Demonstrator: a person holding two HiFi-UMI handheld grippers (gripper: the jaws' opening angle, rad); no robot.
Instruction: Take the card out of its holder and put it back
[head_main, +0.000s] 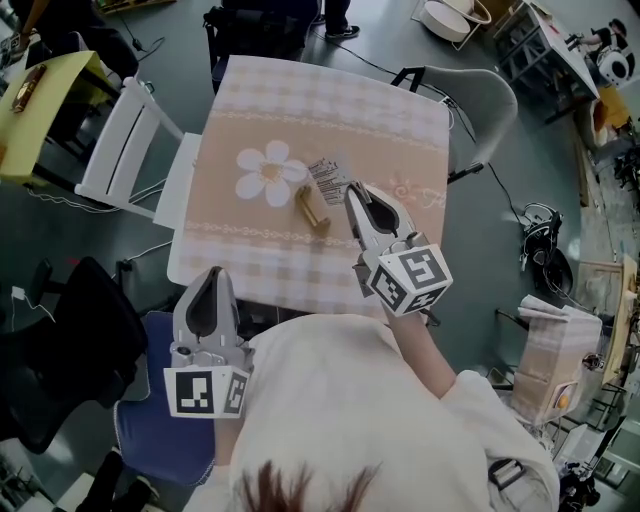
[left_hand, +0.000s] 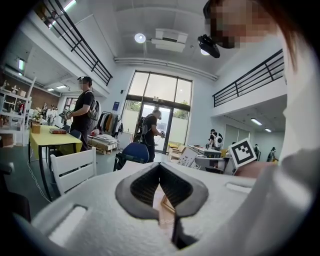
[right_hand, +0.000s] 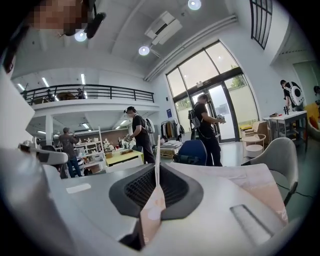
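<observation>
Paper, thin and light: the card (right_hand: 152, 210) probably bends easily, so the right gripper (right_hand: 156, 170) clamps it flat by one edge; left gripper (left_hand: 160, 167) is closed, empty

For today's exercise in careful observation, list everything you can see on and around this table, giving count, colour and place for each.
tablecloth: one, pink and cream check with a white flower print, covering the table
card holder: one, tan wood, lying mid-table, empty
card: one, white with dark print, lifted above the holder, clamped by the right gripper
white chair: one, at the table's left side
grey chair: one, at the table's far right corner
blue chair: one, beside the person, lower left
yellow table: one, far left
left gripper: one, grey-white, at the near table edge, jaws together, empty
right gripper: one, grey-white, mid-table, closed on the card
</observation>
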